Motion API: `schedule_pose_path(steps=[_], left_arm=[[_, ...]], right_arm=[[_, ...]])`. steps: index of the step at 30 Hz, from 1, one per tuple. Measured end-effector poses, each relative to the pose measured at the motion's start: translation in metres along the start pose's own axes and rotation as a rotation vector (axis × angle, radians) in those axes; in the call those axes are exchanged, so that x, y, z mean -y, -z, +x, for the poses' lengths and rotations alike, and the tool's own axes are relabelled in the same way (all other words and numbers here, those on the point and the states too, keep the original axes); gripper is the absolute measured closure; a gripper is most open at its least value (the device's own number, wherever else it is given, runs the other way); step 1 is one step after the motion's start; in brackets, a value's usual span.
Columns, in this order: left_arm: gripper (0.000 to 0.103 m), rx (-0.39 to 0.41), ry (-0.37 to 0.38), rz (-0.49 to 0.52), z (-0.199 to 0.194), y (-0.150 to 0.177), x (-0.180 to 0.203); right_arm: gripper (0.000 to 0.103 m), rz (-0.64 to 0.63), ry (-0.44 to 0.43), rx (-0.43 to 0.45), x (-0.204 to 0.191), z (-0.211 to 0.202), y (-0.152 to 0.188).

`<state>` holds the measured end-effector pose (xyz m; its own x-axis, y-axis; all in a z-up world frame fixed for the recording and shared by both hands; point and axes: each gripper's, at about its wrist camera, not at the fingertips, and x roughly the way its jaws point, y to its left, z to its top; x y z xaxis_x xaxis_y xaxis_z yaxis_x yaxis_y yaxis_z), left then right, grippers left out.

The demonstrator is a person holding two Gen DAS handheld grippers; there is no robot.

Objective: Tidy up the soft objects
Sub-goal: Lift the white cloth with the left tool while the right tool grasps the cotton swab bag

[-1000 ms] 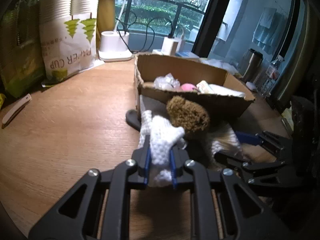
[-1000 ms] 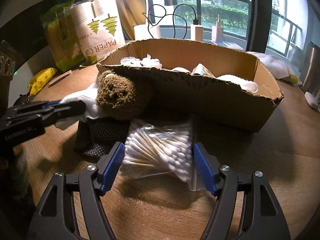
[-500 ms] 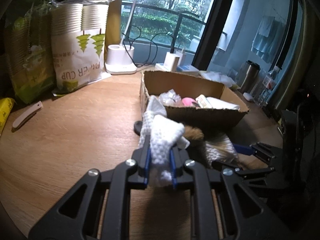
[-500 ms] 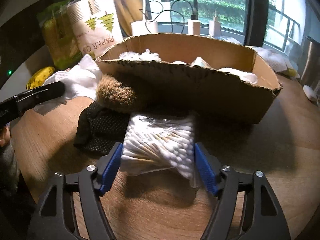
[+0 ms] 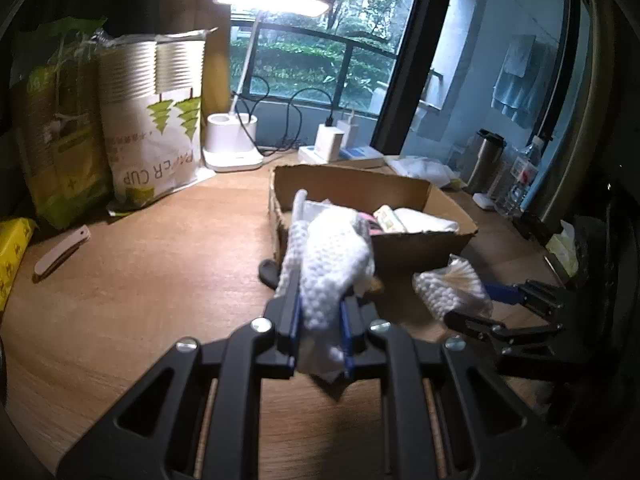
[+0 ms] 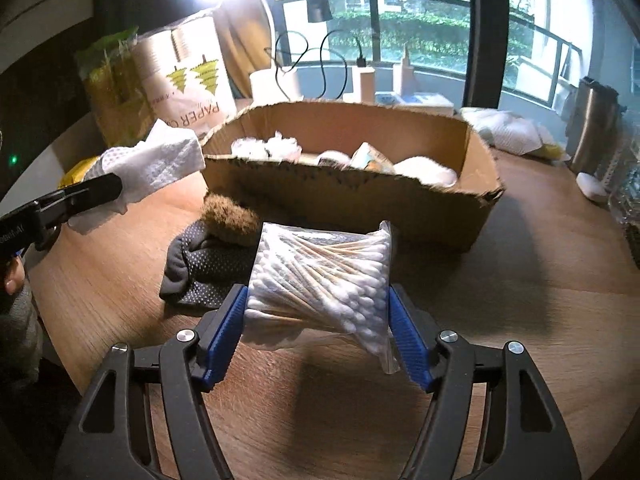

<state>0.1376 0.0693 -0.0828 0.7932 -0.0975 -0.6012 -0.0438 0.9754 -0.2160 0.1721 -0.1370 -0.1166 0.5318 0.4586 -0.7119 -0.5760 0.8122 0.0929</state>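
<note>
My left gripper (image 5: 319, 312) is shut on a white dotted knit glove (image 5: 334, 264) and holds it in the air in front of the cardboard box (image 5: 420, 248). The glove also shows in the right wrist view (image 6: 152, 164). My right gripper (image 6: 318, 322) is shut on a clear bag of cotton swabs (image 6: 320, 276), lifted off the table before the box (image 6: 352, 204). The bag also shows in the left wrist view (image 5: 450, 288). A brown furry object (image 6: 228, 220) and a black dotted glove (image 6: 208, 264) lie on the table by the box's near left corner.
The box holds several soft items, among them crumpled plastic (image 6: 266, 146) and white pads (image 6: 424, 170). Paper cup packs (image 5: 160, 120), a lamp base (image 5: 232, 144), chargers and a steel flask (image 5: 486, 160) stand along the far edge. A small white stick (image 5: 60, 254) lies at left.
Both grippers rose from the table. The left lifted the white glove off the brown object; the right closed on the swab bag and lifted it.
</note>
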Motion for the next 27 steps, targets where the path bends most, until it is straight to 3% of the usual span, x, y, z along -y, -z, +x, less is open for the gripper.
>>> schedule_pose_path(steps=[27], left_arm=[[0.087,0.018,0.015,0.05,0.003,-0.036,0.046]], right_arm=[[0.031,0.038,-0.012,0.112,0.048,-0.039,-0.023]])
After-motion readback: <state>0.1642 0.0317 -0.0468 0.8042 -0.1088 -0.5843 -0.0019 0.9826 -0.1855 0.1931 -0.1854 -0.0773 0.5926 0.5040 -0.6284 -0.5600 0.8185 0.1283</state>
